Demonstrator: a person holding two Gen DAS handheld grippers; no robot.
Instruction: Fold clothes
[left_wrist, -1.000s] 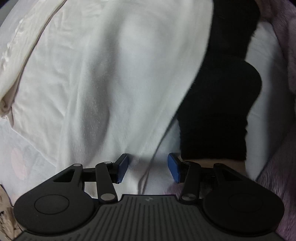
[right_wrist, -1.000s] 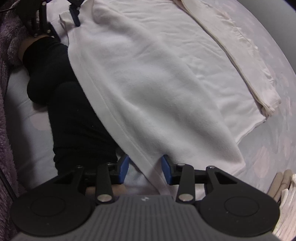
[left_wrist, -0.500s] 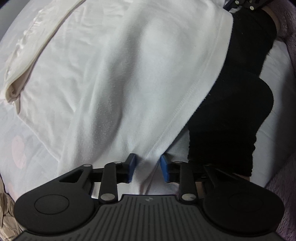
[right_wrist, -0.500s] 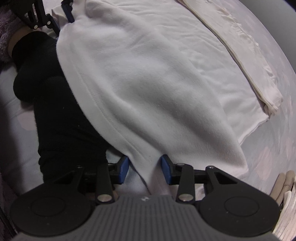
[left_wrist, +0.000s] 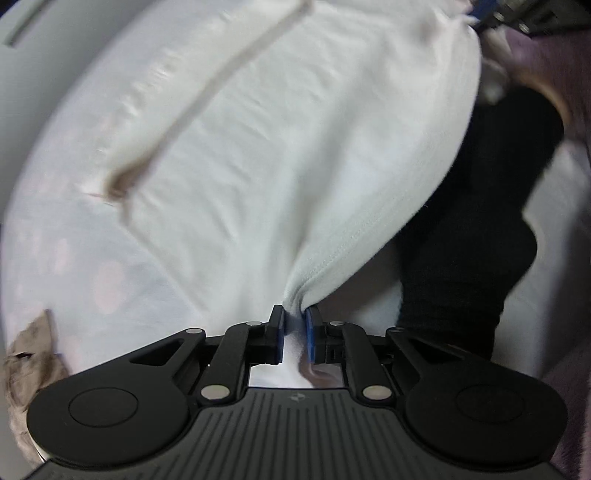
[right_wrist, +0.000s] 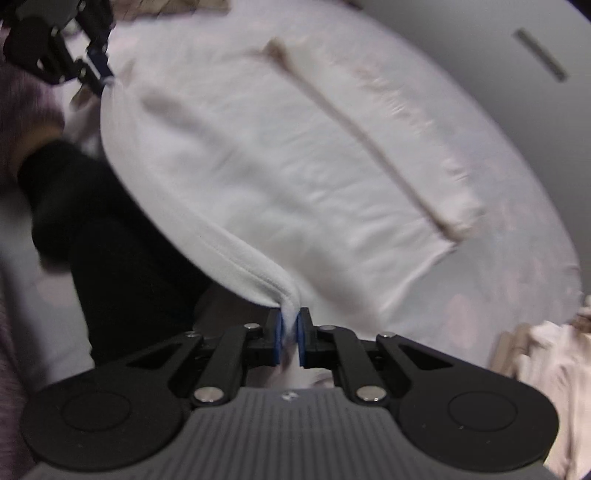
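Observation:
A white fleece garment (left_wrist: 295, 155) lies spread over the bed and also fills the right wrist view (right_wrist: 277, 166). My left gripper (left_wrist: 295, 325) is shut on one corner of its stitched hem. My right gripper (right_wrist: 289, 326) is shut on the other corner of the same hem. The hem hangs lifted between the two grippers, above a person's black trouser legs (left_wrist: 472, 240). The right gripper shows far off in the left wrist view (left_wrist: 491, 14), and the left gripper shows in the right wrist view (right_wrist: 98, 68), each holding cloth.
A folded cream garment (right_wrist: 373, 147) lies on the far part of the white one. The pink-patterned bedsheet (right_wrist: 498, 295) is beyond it. Crumpled beige clothes (right_wrist: 546, 354) sit at the right, and more (left_wrist: 29, 362) at the left. A grey wall (right_wrist: 480, 22) stands behind.
Both grippers went from open around the hem to shut on it. They have lifted the hem and moved forward over the garment; the view is motion-blurred.

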